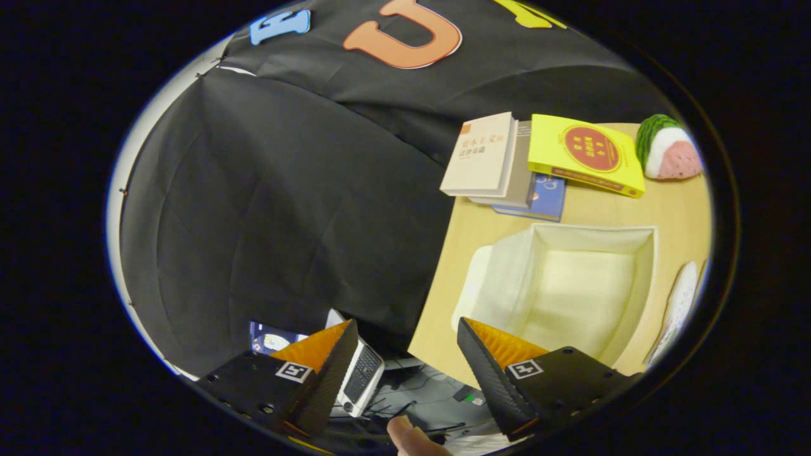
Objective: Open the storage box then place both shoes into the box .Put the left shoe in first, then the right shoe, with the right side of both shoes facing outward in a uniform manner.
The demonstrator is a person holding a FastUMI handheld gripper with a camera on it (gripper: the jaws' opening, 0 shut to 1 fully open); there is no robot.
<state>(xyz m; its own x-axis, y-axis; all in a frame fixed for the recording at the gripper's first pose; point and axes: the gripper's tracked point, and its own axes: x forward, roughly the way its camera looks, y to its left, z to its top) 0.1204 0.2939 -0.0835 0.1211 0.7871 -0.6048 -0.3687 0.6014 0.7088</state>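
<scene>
Hovering over the bench edge, gripper fingers spread apart and holding nothing.
Sitting open just ahead of the right finger: storage box, mid-bench; lying beyond at the far edge: books.

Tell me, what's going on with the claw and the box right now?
Gripper open, holding nothing. Storage box open on the table, just ahead of one finger, no shoes inside. Books beyond the box, not in the way.

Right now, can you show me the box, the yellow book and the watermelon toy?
box [586,288]: gripper view, inside floor.
yellow book [586,155]: gripper view, front cover.
watermelon toy [671,155]: gripper view, pale middle.
</scene>
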